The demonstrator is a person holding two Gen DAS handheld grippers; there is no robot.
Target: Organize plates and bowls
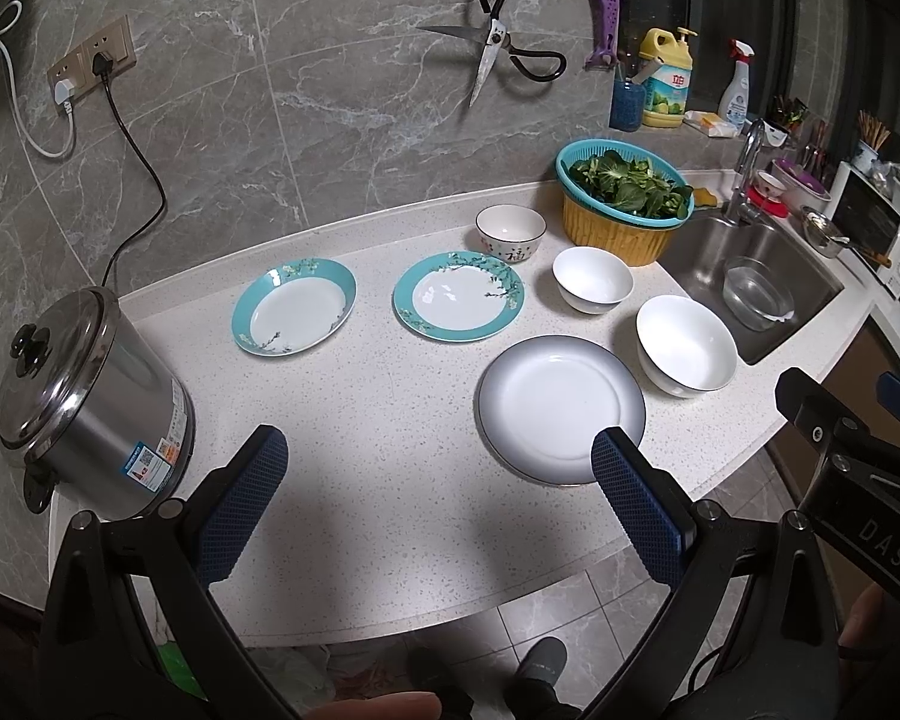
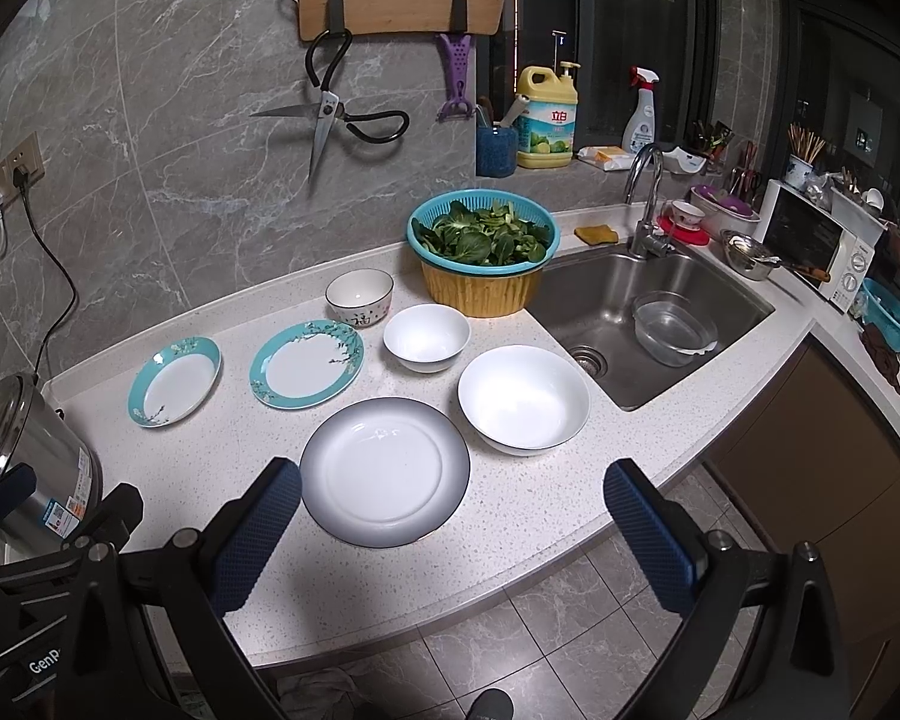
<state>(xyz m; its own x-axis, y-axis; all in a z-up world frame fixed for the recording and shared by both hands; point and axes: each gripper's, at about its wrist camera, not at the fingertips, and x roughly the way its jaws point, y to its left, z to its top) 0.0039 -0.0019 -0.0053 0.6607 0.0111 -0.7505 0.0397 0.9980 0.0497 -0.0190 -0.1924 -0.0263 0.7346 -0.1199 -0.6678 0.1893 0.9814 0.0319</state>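
Both grippers hover at the counter (image 2: 510, 516) edge, fingers spread wide, holding nothing. Left gripper (image 1: 438, 498); right gripper (image 2: 450, 534). The round white plate with grey-shaded rim (image 2: 384, 471) lies flat at 11 o'clock from the right gripper, just beyond its left finger. Right hand judged nearer. Large white bowl (image 2: 523, 399) just beside the plate, at 1 o'clock.

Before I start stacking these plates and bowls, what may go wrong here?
The grey-rimmed plate lies close to the counter's front edge; a clumsy nudge might push it off. The large white bowl sits beside the sink and could slip in. Both grippers' jaws are open and empty, so nothing is secured yet.
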